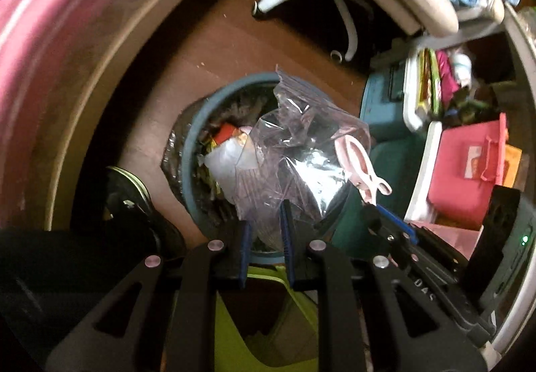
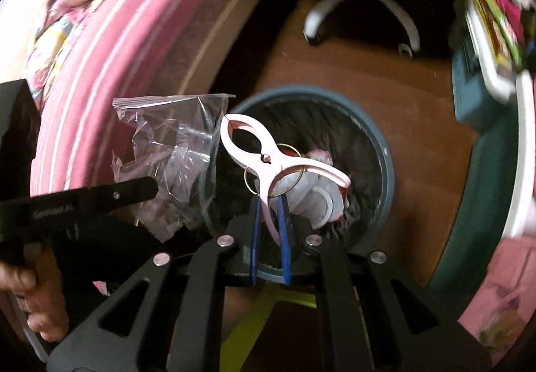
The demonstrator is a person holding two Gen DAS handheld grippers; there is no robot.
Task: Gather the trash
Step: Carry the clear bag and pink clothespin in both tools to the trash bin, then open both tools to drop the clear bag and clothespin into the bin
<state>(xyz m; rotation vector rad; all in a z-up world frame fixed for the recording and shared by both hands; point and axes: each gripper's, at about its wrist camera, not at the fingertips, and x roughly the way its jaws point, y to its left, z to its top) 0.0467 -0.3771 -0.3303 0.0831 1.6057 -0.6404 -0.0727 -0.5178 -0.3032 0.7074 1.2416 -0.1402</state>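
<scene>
Left claw (image 1: 266,224): its blue-padded fingers are pinching the lower edge of a crumpled clear plastic bag (image 1: 294,144), holding it up over the bin.
Right claw (image 2: 269,218): its fingers are clamping one handle of a large pink clothes peg (image 2: 268,159); the peg is pointing away from the camera, above the bin's mouth.
Clear plastic bag: in the right wrist view it is hanging just left of the peg, over the bin's left rim, with its zip edge at the top.
Bin (image 2: 387,164): a round blue-grey one is standing on the brown wooden floor (image 2: 385,70), lined with a dark bag and already holding white and red wrappers (image 1: 227,144).
Surroundings: a pink bed edge (image 1: 50,20) is curving along the left; the white legs of a swivel chair (image 2: 365,3) are showing beyond the bin.
</scene>
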